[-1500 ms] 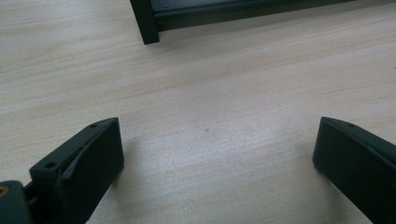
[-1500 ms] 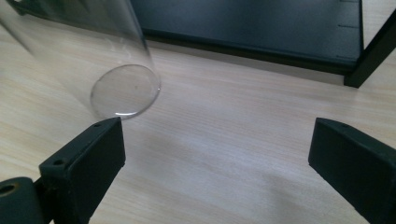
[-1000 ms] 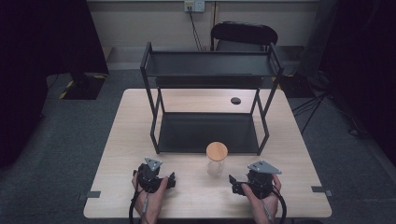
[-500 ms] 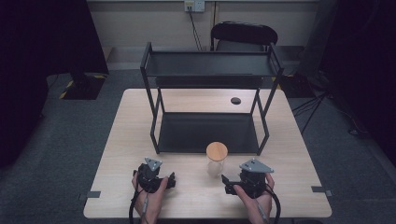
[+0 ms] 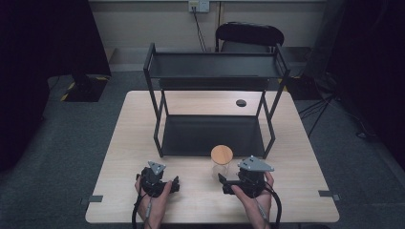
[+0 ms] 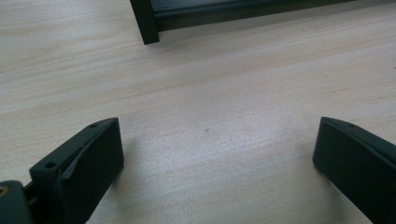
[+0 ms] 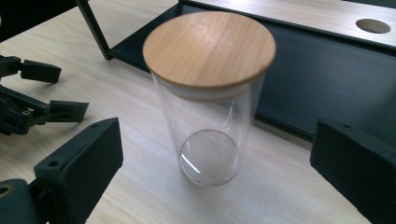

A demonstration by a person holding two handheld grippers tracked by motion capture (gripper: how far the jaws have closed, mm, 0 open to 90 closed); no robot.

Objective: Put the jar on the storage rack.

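A clear glass jar with a round wooden lid stands upright and empty on the wooden table, just in front of the black rack. My right gripper sits at the jar's near right, open and pointing left at its base. In the right gripper view the jar stands between the wide-apart jaws of that gripper, untouched. My left gripper rests open on the table left of the jar. The left gripper view has its jaws spread over bare wood.
A black two-tier metal rack fills the table's middle; its lower tray lies right behind the jar, and one foot stands ahead of my left gripper. A round hole is in the tabletop behind. A chair stands beyond.
My right gripper has slid left toward the jar and turned its jaws at it. The left gripper and the jar have stayed put.
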